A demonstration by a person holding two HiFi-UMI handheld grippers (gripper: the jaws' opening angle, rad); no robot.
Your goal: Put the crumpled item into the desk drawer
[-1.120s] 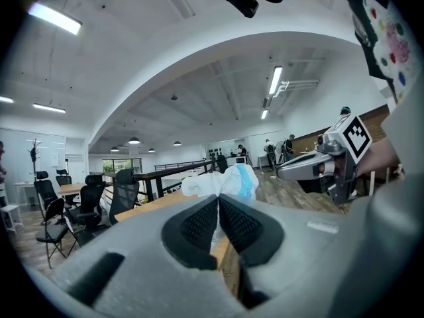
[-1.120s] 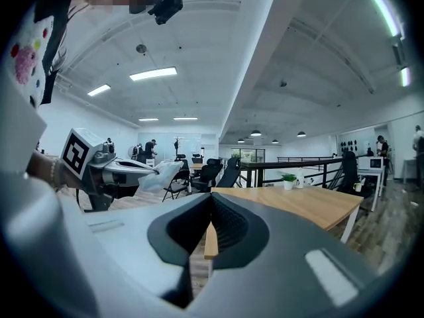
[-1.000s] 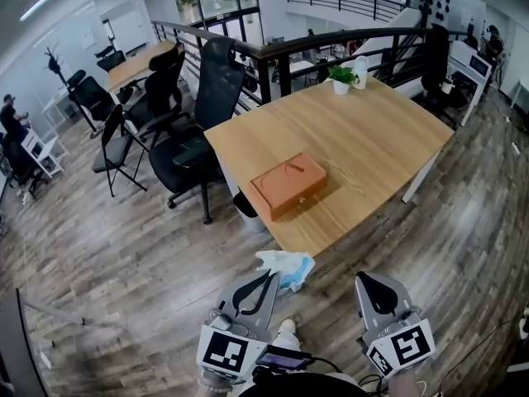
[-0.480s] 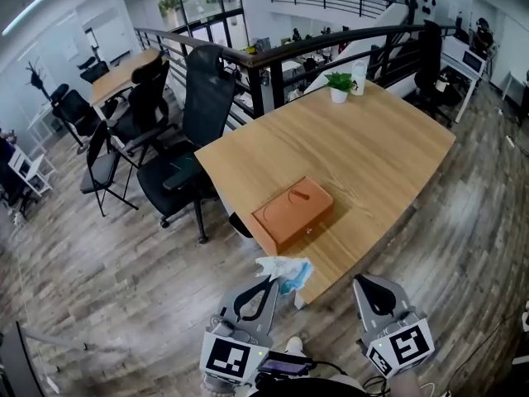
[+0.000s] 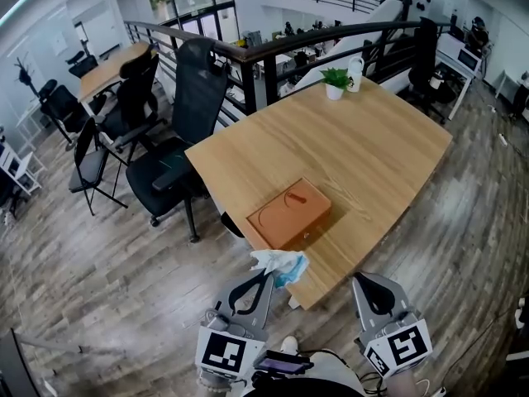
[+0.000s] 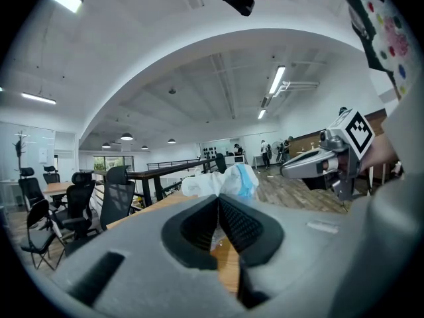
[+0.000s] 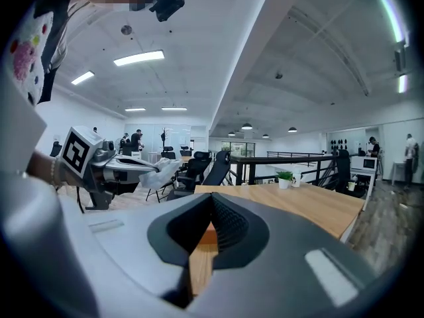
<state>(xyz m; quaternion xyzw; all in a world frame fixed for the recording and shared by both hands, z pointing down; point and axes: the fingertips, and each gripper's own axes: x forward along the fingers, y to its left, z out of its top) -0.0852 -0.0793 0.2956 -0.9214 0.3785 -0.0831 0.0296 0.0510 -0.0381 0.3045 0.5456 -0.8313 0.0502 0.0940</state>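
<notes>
Tightly, left gripper point(image 5: 266, 277) closed, pinching crumpled item point(image 5: 282, 264)

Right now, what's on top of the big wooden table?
An orange box near the front edge, and a small potted plant beside a white cup at the far corner of the table. The box is shut, so its inside is hidden.

no legible text, labels, brands or numbers
</notes>
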